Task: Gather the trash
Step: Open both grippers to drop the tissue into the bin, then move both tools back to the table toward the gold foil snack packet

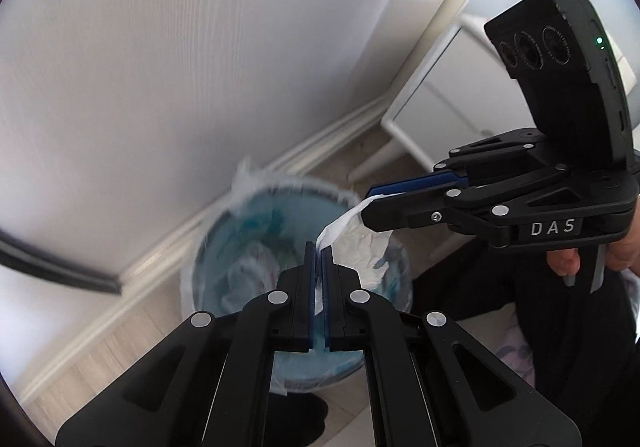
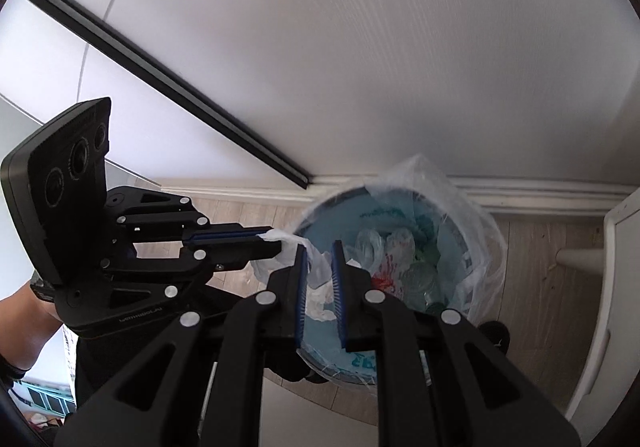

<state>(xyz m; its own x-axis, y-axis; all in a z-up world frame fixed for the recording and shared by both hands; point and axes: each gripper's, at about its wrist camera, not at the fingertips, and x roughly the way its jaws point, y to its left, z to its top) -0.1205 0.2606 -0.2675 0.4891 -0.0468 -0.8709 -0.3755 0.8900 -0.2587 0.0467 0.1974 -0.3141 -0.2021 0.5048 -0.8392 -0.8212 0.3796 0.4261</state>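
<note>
A round bin (image 1: 224, 231) lined with a clear plastic bag (image 2: 472, 207) stands on the floor by the wall, with crumpled trash (image 2: 388, 251) inside. My left gripper (image 1: 319, 249) is shut on a twisted white edge of the bag (image 1: 340, 227). It shows from the side in the right wrist view (image 2: 276, 243), pinching that edge. My right gripper (image 2: 319, 247) is slightly open, its pads either side of the bag edge (image 2: 320, 267) without clamping it. In the left wrist view it (image 1: 370, 199) reaches in from the right, with the bag strip running into its tips.
A white wall and skirting board (image 2: 540, 191) run behind the bin. A white cabinet on legs (image 1: 424, 115) stands to the right. A dark door frame strip (image 2: 180, 95) crosses the wall. The floor is pale wood (image 2: 532, 267). The person's dark trousers (image 1: 480, 287) are close by.
</note>
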